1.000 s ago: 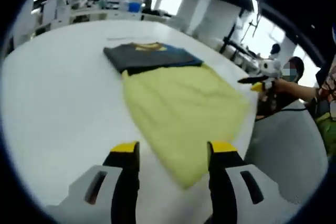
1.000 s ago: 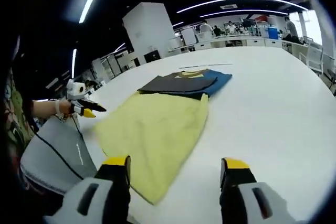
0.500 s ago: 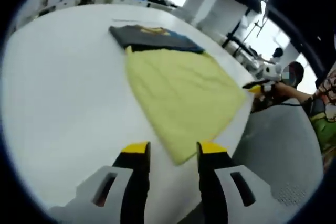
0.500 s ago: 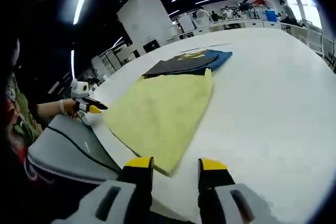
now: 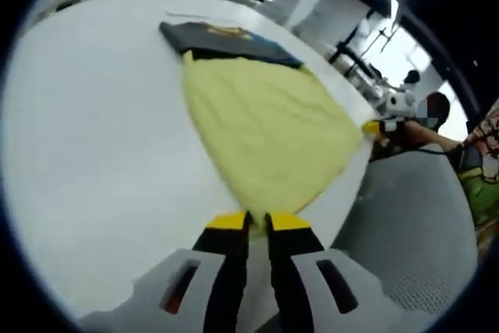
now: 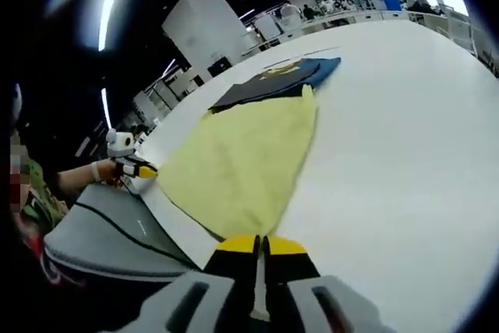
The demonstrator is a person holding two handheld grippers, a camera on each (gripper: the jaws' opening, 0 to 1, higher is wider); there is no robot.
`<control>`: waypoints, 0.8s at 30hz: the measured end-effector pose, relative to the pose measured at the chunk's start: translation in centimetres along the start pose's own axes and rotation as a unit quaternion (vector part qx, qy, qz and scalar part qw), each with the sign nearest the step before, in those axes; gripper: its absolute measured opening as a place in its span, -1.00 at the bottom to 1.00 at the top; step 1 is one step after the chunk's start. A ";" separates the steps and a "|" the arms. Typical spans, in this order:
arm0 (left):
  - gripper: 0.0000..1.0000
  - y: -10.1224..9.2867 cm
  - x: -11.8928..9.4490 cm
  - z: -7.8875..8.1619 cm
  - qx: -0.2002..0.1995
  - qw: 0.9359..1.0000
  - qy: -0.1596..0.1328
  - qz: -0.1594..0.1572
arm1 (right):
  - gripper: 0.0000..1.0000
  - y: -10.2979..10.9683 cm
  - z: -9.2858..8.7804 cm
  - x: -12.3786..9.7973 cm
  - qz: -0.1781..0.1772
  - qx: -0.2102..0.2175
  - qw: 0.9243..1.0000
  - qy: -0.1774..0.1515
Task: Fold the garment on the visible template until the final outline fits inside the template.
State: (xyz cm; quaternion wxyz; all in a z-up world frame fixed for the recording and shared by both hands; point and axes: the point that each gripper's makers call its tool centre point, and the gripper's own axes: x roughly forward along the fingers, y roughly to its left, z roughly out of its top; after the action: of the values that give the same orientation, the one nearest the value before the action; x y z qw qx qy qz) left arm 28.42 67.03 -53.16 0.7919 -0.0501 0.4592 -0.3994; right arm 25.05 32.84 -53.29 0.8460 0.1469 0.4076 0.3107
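Yellow garment spread on white table, dark folded clothes at its 12 o'clock edge. Left gripper and right gripper, jaws closed, each pinch a near corner.

- Near corner of the yellow garment, left gripper view: hidden between the closed yellow tips of the left gripper.
- Near corner of the garment, right gripper view: covered by the tips of the right gripper; whether cloth is pinched cannot be told.
- Dark folded clothes at the far end: partly overlapped by the garment; the yellow print is too small to read.
- White table: right side cut off by the picture's edge.
- Far background: blurred.
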 end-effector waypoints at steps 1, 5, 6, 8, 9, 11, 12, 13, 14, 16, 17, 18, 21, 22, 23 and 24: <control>-0.99 0.2 0.1 -0.2 -0.002 1.000 0.006 0.001 | -1.00 0.1 0.0 0.0 0.002 -0.002 1.000 0.001; -0.99 0.2 -0.1 -0.3 0.019 1.000 0.016 -0.002 | -1.00 -0.1 0.4 -0.5 0.007 -0.005 1.000 0.003; -1.00 0.1 -0.2 -0.3 0.021 1.000 0.018 -0.001 | -1.00 0.0 0.6 -0.8 0.012 -0.001 1.000 0.003; -1.00 -0.1 -0.6 -0.1 0.022 1.000 0.018 -0.008 | -1.00 0.2 1.0 -1.3 0.019 0.001 1.000 0.003; -1.00 -0.2 -0.7 -0.1 0.019 1.000 0.018 -0.012 | -1.00 0.2 1.1 -1.5 0.020 0.002 1.000 0.002; -1.00 -0.4 -1.0 -0.1 0.016 0.999 0.024 -0.018 | -1.00 0.3 1.3 -1.8 0.025 0.005 1.000 0.003; -1.00 -0.5 -1.2 -0.2 0.016 0.999 0.028 -0.022 | -1.00 0.0 1.2 -2.0 0.027 0.007 1.000 0.005; -1.00 -0.9 -1.3 -0.4 0.016 0.999 0.034 -0.027 | -1.00 0.0 1.2 -2.2 0.029 0.009 1.000 0.007; -1.00 -1.1 -1.5 -0.6 0.017 0.999 0.038 -0.032 | -1.00 0.3 1.2 -2.4 0.032 0.010 0.999 0.009; -1.00 -1.5 -1.7 -0.9 0.017 0.998 0.046 -0.037 | -1.00 0.6 0.9 -2.7 0.035 0.011 0.999 0.013; -1.00 -1.7 -1.8 -1.0 0.017 0.998 0.049 -0.036 | -1.00 0.6 0.8 -2.8 0.036 0.013 0.999 0.016; -1.00 -1.8 -1.9 -1.2 0.017 0.998 0.053 -0.036 | -1.00 0.7 0.6 -2.9 0.037 0.015 0.999 0.017; -1.00 -2.5 -2.3 -1.8 0.012 0.997 0.066 -0.045 | -1.00 1.1 0.0 -3.2 0.040 0.020 0.999 0.024; -1.00 -2.5 -2.3 -1.8 0.012 0.997 0.067 -0.046 | -1.00 1.2 -0.4 -3.3 0.041 0.023 0.999 0.026; -1.00 -2.7 -2.5 -2.1 0.006 0.996 0.072 -0.047 | -1.00 1.2 -0.7 -3.4 0.042 0.027 0.998 0.029; -1.00 -2.9 -2.6 -2.2 0.003 0.996 0.075 -0.050 | -1.00 1.4 -0.8 -3.5 0.042 0.030 0.998 0.030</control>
State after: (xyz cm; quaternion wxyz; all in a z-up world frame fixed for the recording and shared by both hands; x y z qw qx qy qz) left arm 24.33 67.46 -51.38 0.7342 -0.0402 0.5131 -0.4428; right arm 22.16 31.60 -51.03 0.8147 0.1799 0.4355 0.3379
